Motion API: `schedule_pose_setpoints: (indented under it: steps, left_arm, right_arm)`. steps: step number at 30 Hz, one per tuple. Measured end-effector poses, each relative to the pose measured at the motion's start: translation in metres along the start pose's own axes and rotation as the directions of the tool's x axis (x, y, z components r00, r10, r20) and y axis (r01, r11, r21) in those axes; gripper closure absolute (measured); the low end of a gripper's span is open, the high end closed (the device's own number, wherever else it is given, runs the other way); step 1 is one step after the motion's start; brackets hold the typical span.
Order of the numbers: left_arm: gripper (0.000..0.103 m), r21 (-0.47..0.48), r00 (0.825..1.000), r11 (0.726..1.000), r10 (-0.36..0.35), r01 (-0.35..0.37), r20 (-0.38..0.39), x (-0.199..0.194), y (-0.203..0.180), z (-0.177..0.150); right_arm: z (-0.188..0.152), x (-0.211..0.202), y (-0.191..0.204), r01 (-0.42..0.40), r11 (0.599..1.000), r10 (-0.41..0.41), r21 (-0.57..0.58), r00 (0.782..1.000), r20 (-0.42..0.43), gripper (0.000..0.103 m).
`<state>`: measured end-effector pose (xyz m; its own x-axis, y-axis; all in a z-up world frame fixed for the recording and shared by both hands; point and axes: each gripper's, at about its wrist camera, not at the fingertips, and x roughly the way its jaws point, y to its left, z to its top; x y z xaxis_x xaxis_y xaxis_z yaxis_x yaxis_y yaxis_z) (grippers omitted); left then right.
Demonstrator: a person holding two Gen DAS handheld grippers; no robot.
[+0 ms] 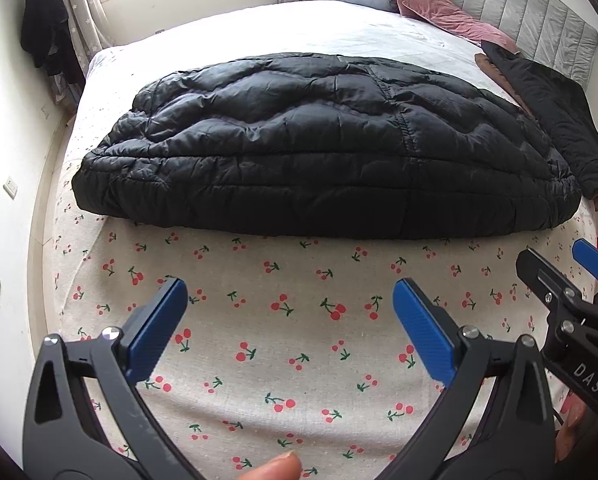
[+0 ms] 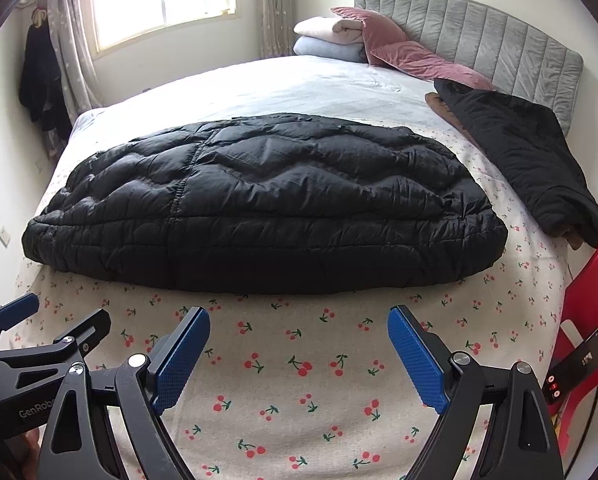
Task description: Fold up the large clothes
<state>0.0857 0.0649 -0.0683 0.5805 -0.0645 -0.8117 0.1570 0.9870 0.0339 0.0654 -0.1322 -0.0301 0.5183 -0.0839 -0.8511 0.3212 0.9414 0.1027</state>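
Jacket [image 1: 323, 148] lies across the bed [image 1: 283, 320], already folded into one thick bundle. Left gripper [image 1: 290, 312] and right gripper [image 2: 299, 344] both hover wide apart, empty, near its front edge. Probably only one last fold remains.

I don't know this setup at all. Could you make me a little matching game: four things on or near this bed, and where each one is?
Things:
1. puffer coat
2. dark jacket
3. red chair
4. folded blankets

Places:
A. off the bed's right edge
B. stacked at the far corner by the headboard
C. spread across the bed's middle
D. on the bed's right side, near the headboard

Pairs: 1-C, 2-D, 3-A, 4-B
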Motion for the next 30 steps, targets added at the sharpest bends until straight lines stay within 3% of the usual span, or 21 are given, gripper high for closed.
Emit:
schedule_pose_setpoints:
  steps: [30]
  left_arm:
    - [0.001,0.009,1.000,1.000,0.006,-0.005,-0.028,0.005,-0.011,-0.006]
  right_arm:
    - [-0.003,0.004,-0.004,-0.003,1.000,0.004,0.026,0.999,-0.038,0.011]
